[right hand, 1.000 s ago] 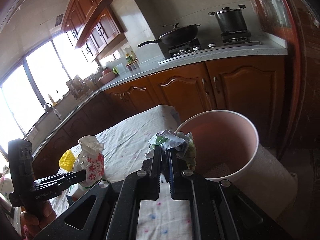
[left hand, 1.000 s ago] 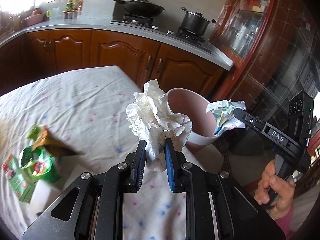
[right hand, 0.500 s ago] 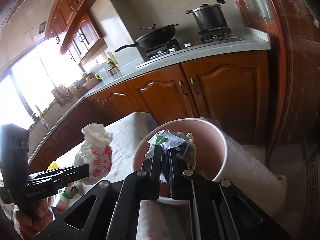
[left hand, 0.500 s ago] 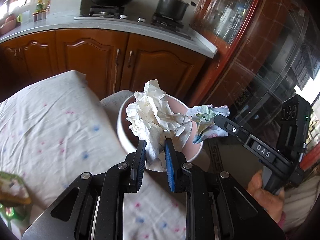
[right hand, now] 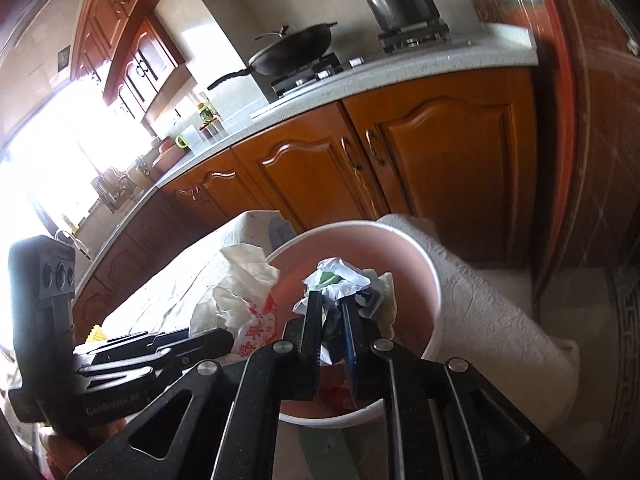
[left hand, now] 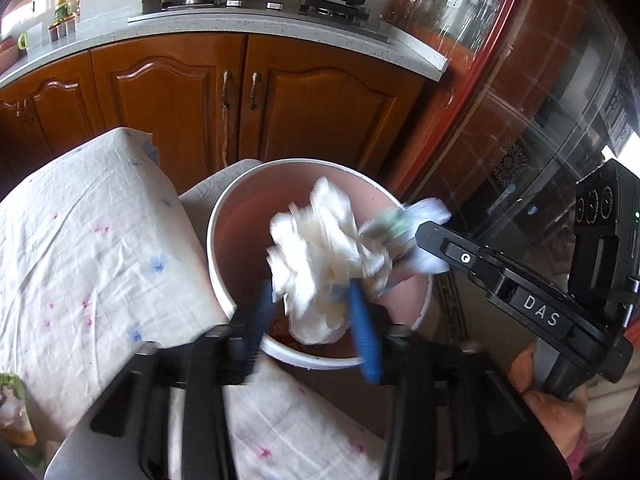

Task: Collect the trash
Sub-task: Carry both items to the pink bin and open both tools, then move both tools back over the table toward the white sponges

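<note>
A pink trash bin (left hand: 224, 240) with a white rim stands beside the table; it also shows in the right wrist view (right hand: 420, 272). My left gripper (left hand: 316, 312) hangs over the bin mouth with its blue pads spread apart, and the crumpled white paper bag (left hand: 320, 248) sits blurred between them. In the right wrist view the bag (right hand: 240, 296) shows red print. My right gripper (right hand: 332, 320) is shut on a crumpled white and green wrapper (right hand: 344, 280) over the bin. The wrapper also shows in the left wrist view (left hand: 416, 220).
The table with a white spotted cloth (left hand: 88, 260) lies left of the bin. Green packets (left hand: 12, 412) lie at its near left edge. Wooden cabinets (left hand: 168, 100) and a counter with a wok (right hand: 296, 52) and a pot (right hand: 400, 0) stand behind. A glass door (left hand: 540, 120) is at the right.
Both grippers moved further over the bin. My left gripper's jaws have spread wide and the white bag is loosening from them. The right gripper still grips its wrapper.
</note>
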A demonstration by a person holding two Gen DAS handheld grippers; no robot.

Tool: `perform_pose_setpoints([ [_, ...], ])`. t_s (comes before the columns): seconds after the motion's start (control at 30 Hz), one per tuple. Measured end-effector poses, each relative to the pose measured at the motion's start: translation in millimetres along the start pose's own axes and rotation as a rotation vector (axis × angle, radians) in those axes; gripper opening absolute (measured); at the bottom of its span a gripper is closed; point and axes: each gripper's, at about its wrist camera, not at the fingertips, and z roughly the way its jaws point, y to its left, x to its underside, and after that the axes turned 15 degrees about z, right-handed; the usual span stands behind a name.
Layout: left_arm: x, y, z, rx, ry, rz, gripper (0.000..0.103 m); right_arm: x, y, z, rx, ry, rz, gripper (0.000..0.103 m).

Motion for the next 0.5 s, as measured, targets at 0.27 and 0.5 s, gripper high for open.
perform_pose_setpoints([
  [0.27, 11, 11, -8, -0.010, -0.026, -0.040, 0.063, 3, -10, -2, -0.009, 0.007, 0.035, 0.051],
  [0.5, 28, 20, -29, -0.015, -0.063, -0.089, 0.063, 8, -5, -13, -0.020, -0.010, 0.030, 0.064],
])
